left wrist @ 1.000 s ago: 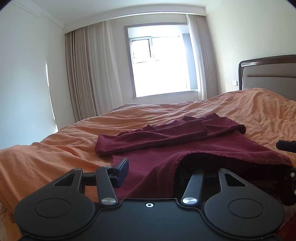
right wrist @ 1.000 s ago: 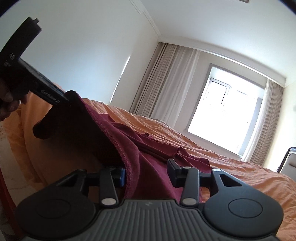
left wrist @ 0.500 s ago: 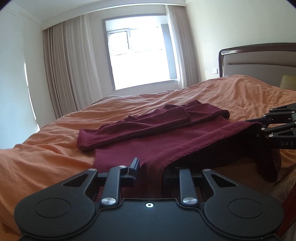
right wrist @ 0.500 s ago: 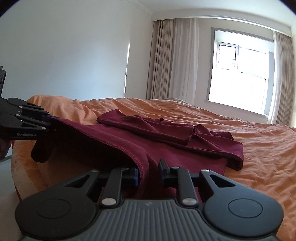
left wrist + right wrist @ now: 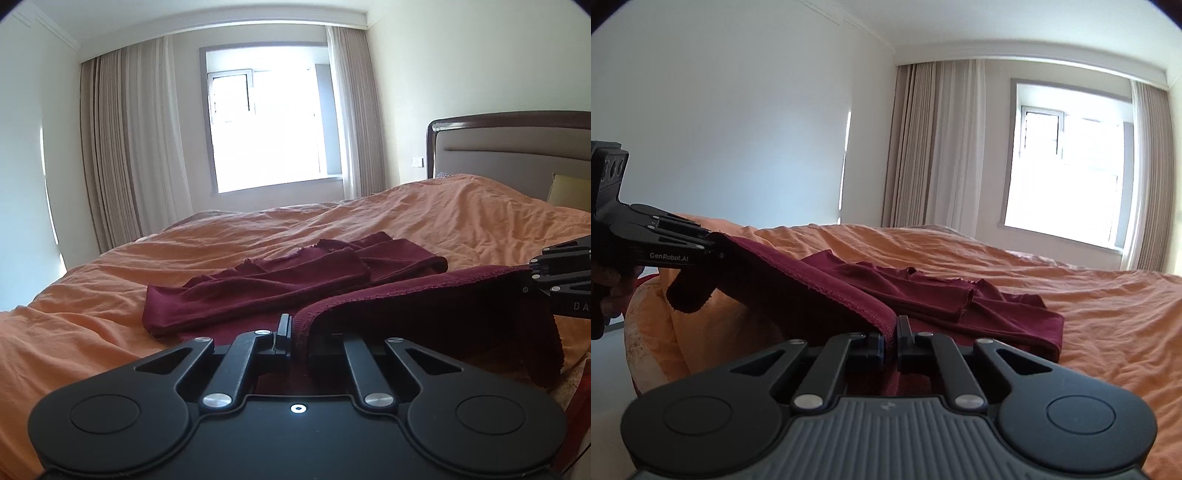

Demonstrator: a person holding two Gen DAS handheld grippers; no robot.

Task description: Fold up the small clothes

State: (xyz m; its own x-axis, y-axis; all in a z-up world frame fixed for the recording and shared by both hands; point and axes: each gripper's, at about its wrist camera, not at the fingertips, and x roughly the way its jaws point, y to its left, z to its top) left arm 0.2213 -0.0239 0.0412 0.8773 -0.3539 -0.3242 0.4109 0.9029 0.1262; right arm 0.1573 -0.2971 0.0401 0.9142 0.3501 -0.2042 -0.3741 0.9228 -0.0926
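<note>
While both tools are hovering at the near edge of the orange bed, the left gripper is clenching one corner of the maroon garment and the right gripper is pinching the other corner. Between them the hem is hanging taut, lifted off the bed. Farther along the bed, the rest of the garment is lying crumpled, with the window glowing beyond.
</note>
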